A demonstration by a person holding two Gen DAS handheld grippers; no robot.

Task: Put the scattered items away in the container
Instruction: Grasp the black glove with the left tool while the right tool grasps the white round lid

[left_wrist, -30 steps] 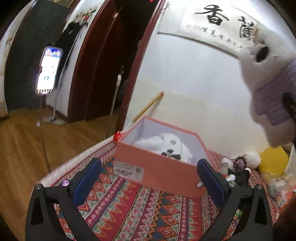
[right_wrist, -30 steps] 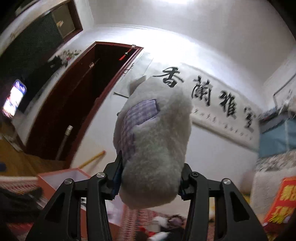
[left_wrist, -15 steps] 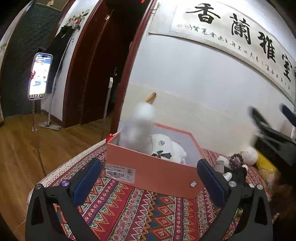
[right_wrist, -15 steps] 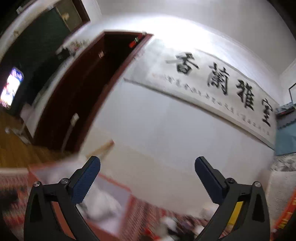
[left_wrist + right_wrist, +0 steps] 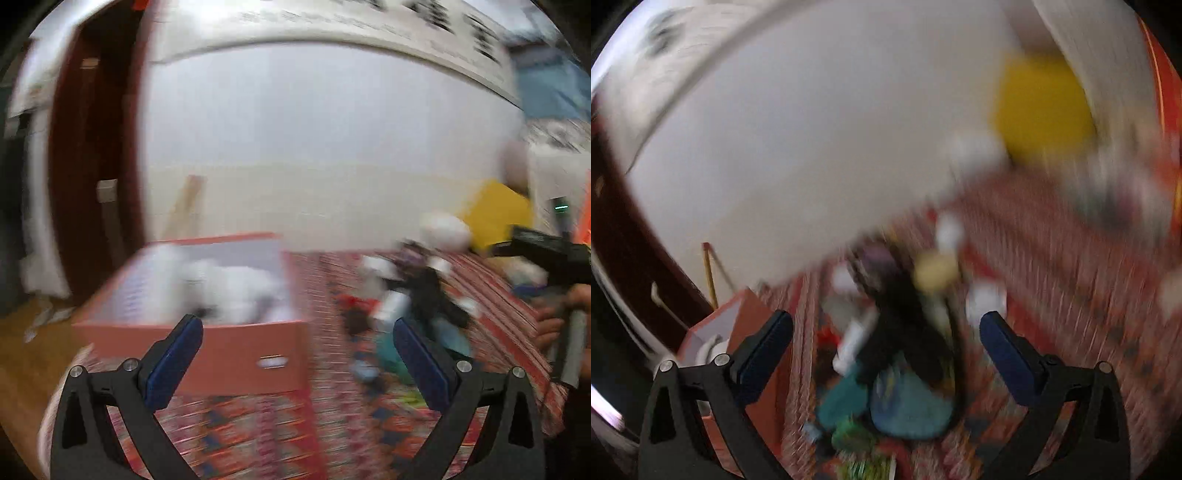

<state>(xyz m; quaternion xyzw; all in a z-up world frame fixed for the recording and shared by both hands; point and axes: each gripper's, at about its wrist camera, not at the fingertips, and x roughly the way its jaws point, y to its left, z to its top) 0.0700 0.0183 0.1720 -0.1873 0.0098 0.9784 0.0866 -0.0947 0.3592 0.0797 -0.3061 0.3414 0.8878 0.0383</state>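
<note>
Through the left wrist view we see our left hand-held gripper (image 5: 297, 354) spread wide and empty above the patterned cloth (image 5: 258, 435), facing the pink box (image 5: 229, 350) with white plush (image 5: 236, 288) inside. The wall scroll (image 5: 369, 26) and box label are too blurred to read.

Through the right wrist view, our right hand-held gripper (image 5: 886, 350) gapes empty over the scattered pile (image 5: 901, 354) beside the box. At this blur, we risk closing on several items at once.
</note>
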